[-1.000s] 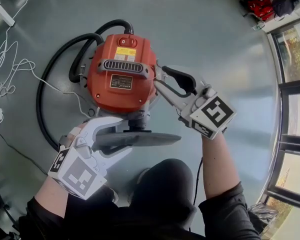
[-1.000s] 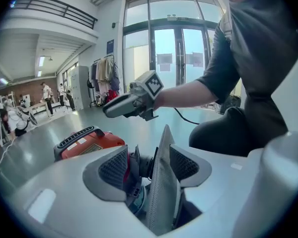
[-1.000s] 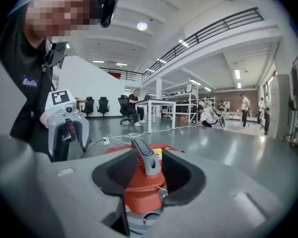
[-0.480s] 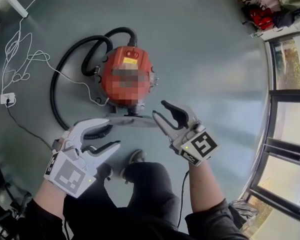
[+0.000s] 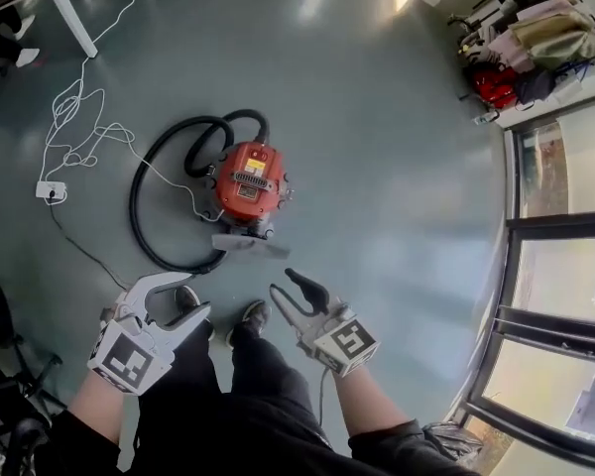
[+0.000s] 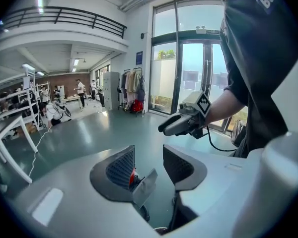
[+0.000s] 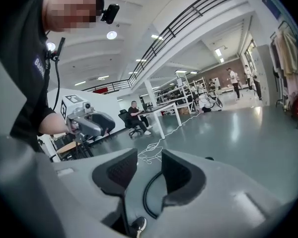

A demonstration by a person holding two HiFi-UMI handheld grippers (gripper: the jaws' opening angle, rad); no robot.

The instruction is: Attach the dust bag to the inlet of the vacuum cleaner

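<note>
Standing over the job, you hold both claws up in front of you, well apart from the vacuum cleaner (image 5: pixel 248 186), which sits far below on the floor (image 5: pixel 397 157). The dust bag (image 5: pixel 250 247) lies flat against the side of the vacuum cleaner nearest you, beyond and between the tips of the two claws in the head view. Whether it is seated on the inlet cannot be made out.

Your left claw (image 5: pixel 196 300) is spread, with nothing between its jaws, though they have just been closing somewhat. Through the gap its own view shows only the red body and the grey bag far off. Your right claw (image 5: pixel 281 281) is also spread and empty. Its view shows the black hose (image 7: pixel 148 192) on the floor through the gap, and the toe of your shoe (image 7: pixel 138 225) below.

A second ago both claws were down at the machine: the left at the edge of the dust bag, the right close beside the red body. Now both have risen clear, and the bag lies at the same side of the vacuum cleaner as before.
</note>
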